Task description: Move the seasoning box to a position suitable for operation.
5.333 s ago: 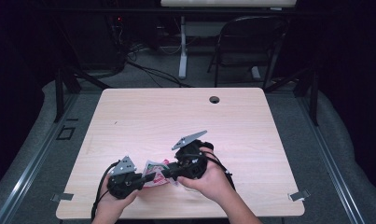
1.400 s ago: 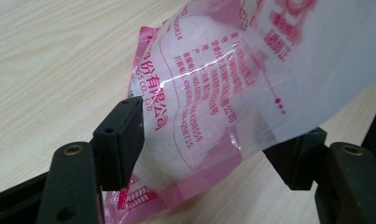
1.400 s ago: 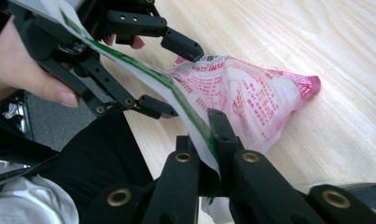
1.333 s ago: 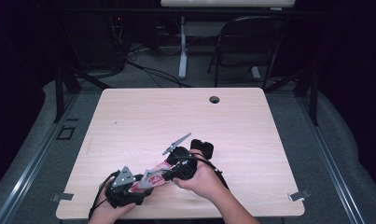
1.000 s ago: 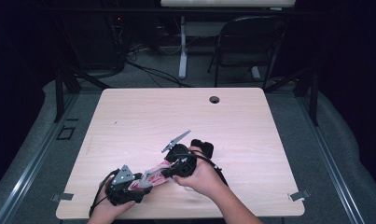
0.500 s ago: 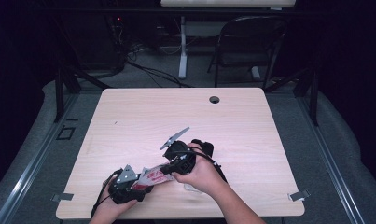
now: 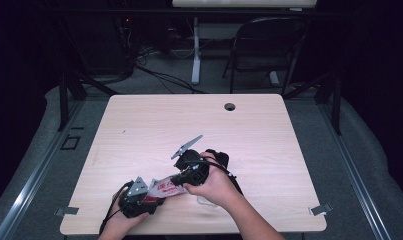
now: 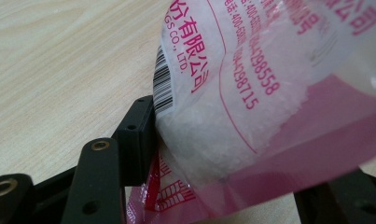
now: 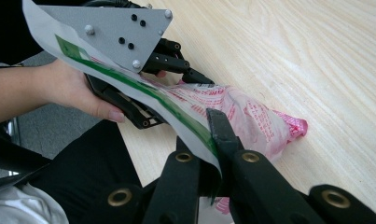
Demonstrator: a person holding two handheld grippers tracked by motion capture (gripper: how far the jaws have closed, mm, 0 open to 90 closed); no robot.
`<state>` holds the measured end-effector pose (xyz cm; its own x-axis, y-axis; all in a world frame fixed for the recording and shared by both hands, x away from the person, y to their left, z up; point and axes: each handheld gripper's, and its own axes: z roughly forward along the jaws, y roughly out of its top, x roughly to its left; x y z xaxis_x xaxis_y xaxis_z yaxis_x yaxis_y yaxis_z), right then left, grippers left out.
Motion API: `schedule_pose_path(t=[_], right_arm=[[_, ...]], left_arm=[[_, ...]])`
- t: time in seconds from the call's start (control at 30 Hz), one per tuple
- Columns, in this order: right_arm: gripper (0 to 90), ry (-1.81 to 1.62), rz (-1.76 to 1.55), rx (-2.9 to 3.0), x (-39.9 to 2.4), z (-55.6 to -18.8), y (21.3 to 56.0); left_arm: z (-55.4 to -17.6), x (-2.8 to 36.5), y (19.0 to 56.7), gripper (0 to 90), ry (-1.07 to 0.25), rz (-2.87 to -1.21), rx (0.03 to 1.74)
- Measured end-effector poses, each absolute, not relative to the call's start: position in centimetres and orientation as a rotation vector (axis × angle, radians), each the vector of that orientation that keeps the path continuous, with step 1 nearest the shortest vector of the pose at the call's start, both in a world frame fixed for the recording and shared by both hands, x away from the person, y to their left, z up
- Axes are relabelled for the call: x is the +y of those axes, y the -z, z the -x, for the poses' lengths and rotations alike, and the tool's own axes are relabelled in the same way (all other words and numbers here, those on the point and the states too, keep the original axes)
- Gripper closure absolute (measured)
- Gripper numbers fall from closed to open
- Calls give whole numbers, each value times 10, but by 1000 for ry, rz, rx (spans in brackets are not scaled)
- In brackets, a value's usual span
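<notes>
A pink-and-white plastic bag of white granules lies near the table's front edge, between my two grippers. In the left gripper view the bag bulges between the jaws of my left gripper. These jaws have just been closing, and the left pad rests against the barcode side. My right gripper is shut on a flat white flap with a green stripe, which seems to be the bag's edge. Beyond it, my left gripper straddles the bag.
The wooden table has a round cable hole at the back. A folding chair and cables stand on the floor behind it. The person's forearms come in over the front edge.
About five seconds ago the grippers sat side by side; the left one has since dropped toward the front edge. Over the last second the bag and both hands have hardly shifted.
</notes>
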<state>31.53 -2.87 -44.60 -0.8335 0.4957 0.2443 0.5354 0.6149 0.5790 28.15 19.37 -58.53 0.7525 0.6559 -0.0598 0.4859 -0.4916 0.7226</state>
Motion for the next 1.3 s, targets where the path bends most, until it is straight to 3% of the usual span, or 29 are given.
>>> schedule_pose_path(t=[0.13,0.53,1.07,1.3], right_arm=[[900,1036,891,-2765,-28,-315,446],[900,1022,872,-2775,-28,-315,446],[900,1038,862,-2771,-30,-312,449],[900,1055,875,-2761,-30,-311,450]], left_arm=[[-281,194,586,452,-282,-2174,846],[-287,190,588,304,-218,-2122,869],[-289,184,589,316,-251,-2146,873],[-286,181,588,420,-306,-2175,839]])
